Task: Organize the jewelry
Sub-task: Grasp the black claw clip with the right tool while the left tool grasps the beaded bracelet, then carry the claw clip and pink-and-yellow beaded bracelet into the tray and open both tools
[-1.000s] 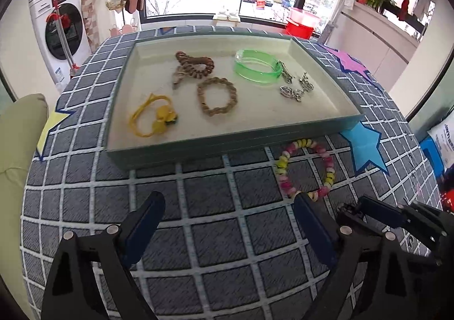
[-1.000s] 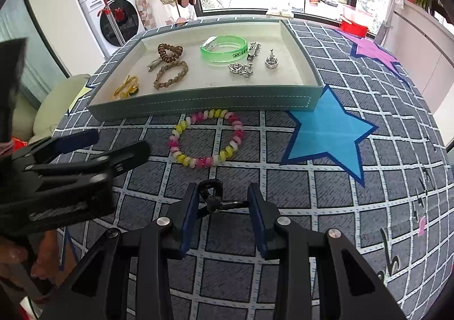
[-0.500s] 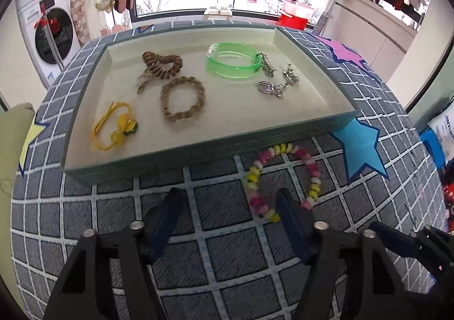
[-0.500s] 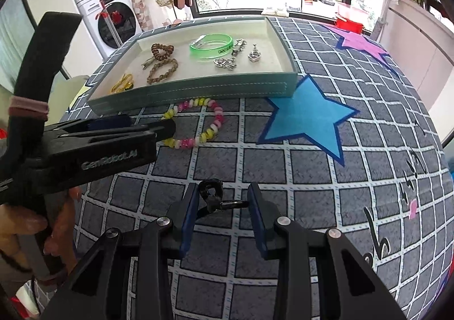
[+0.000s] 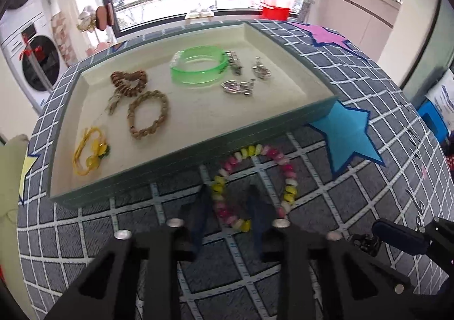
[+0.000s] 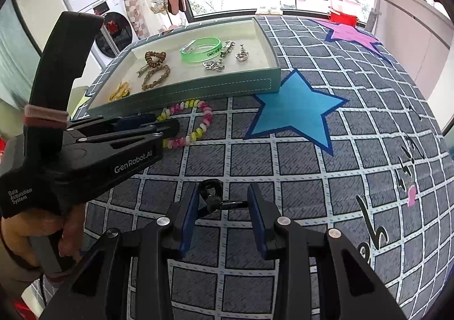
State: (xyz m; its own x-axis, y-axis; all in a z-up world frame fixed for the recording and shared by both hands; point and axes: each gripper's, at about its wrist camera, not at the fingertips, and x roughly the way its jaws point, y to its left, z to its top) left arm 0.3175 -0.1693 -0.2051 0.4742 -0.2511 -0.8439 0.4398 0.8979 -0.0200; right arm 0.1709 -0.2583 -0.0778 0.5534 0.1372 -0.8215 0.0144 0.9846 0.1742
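L gripper (image 5: 229, 200) jaws just closed onto pink-yellow bead bracelet (image 5: 289, 175); R gripper (image 6: 221, 200) grips black clasp (image 6: 211, 195).

Both handheld grippers were matte black with blue finger pads (image 6: 188, 215) and silver screw heads at the finger joints. The left gripper (image 6: 167, 128) carried white lettering reading "GenRobot.AI" and "Data Acquisition System", and a pink hair band (image 6: 45, 118) circled its curved black upright.

Small silver charms (image 5: 259, 70) in the tray (image 5: 176, 166) too tiny to identify; person's hand (image 6: 71, 237) mostly cut off.
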